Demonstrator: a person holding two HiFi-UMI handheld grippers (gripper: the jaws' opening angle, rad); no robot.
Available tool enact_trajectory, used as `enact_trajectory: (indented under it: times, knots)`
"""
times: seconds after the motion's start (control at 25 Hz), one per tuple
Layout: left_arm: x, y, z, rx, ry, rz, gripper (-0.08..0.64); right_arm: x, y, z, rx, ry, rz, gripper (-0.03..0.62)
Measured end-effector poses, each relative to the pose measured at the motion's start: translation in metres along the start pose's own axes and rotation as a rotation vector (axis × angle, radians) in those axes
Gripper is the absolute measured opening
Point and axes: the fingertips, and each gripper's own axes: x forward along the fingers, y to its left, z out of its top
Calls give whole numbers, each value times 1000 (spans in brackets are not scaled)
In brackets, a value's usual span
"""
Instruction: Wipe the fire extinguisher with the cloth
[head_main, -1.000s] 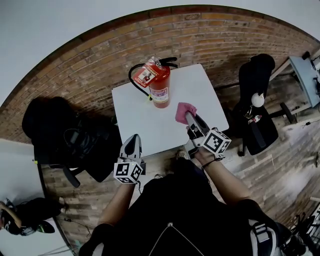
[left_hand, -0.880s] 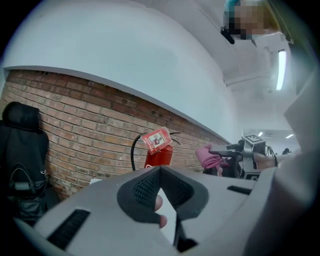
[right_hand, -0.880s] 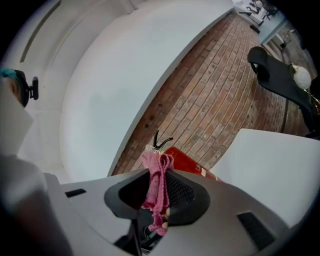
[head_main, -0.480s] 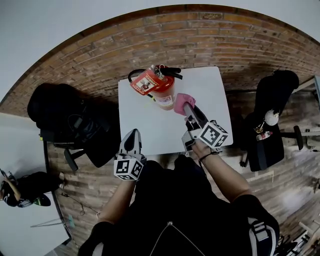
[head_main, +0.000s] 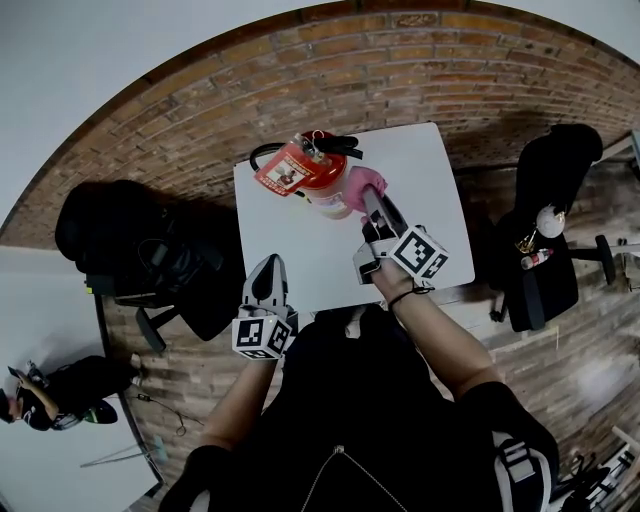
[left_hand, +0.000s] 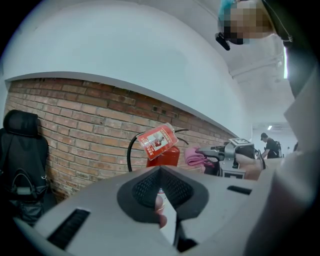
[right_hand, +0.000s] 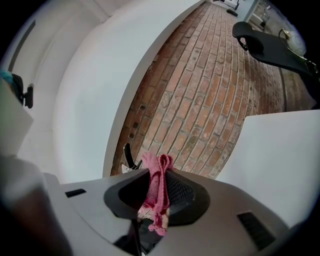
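An office-like workroom: a white table (head_main: 300, 250) against a brick wall (head_main: 450, 70), with black office chairs (head_main: 130, 235) beside it.

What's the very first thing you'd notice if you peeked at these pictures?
The red fire extinguisher with its big hanging tag jumps out first, standing at the far side of the white table. Next comes the bright pink cloth, pinched in the right gripper and held right beside the extinguisher. The left gripper hangs empty, jaws together, at the table's near edge.
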Motion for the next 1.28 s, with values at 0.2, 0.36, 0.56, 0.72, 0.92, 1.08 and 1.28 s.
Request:
enact_trajectory:
  times: [0.2,0.36,0.56,0.72,0.92,1.08,1.28]
  knots:
    - [-2,9,-4,-20,4,7,28,9,1,1,9,-37,3,103]
    - [-2,16,-7,-44,-2,17,26,16,-3,-2,20,-48,9,103]
    - [-2,15,-11,-52,-7,21,27,23,-16,-9,32,-42,4,103]
    - [-3,13,-19,-56,7,23,26,23,-25,-13,39,-42,-8,103]
    - [-3,12,-27,-51,27,25,26,25,-37,-17,59,-52,-12,103]
    - [-3,9,-29,-35,39,23,26,25,-44,-20,69,-54,-14,103]
    - [-6,6,-31,-13,52,20,26,25,-62,-29,83,-47,-32,103]
